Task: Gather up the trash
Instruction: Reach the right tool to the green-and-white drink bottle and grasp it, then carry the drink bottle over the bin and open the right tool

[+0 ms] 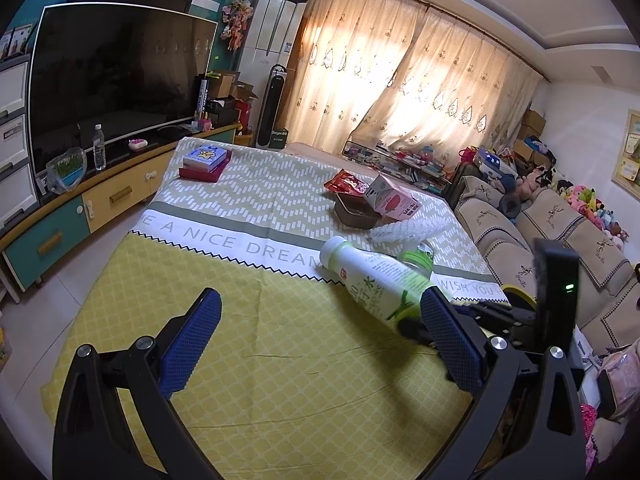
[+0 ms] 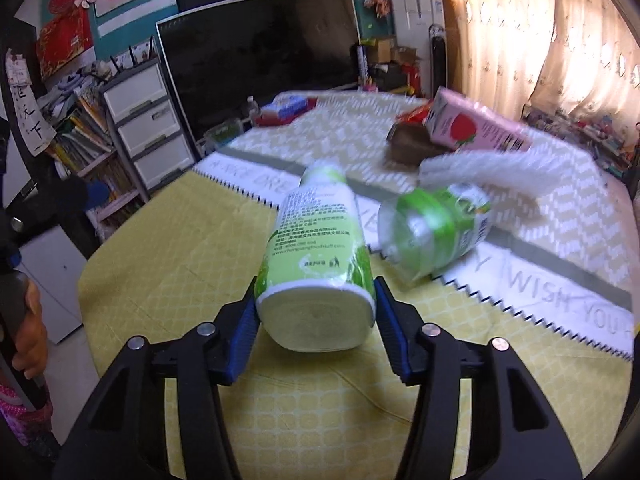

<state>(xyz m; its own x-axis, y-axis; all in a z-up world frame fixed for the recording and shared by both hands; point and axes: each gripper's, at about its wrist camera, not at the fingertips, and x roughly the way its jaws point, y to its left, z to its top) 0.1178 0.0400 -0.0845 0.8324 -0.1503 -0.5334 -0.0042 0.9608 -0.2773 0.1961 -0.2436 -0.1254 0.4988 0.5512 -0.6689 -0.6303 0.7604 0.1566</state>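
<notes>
A white bottle with a green label point(image 2: 316, 240) lies on the yellow tablecloth point(image 2: 160, 272), its cap pointing away. My right gripper point(image 2: 316, 304) is shut on its base, with a blue pad pressed against each side. In the left wrist view the same bottle point(image 1: 372, 276) lies at the right, just beyond my left gripper point(image 1: 320, 320), which stands open over bare cloth with nothing between its fingers. A clear bottle with a green label point(image 2: 432, 228) lies on its side just right of the held one. Further back are a pink carton point(image 2: 476, 128), a brown tray point(image 1: 356, 212) and a red wrapper point(image 1: 346, 184).
A white fluffy brush-like item point(image 2: 488, 172) lies behind the clear bottle. A red and blue box stack point(image 1: 206, 162) sits at the table's far left corner. A TV cabinet point(image 1: 100, 204) runs along the left, a sofa point(image 1: 560, 240) along the right. A hand point(image 2: 28, 344) shows at the left edge.
</notes>
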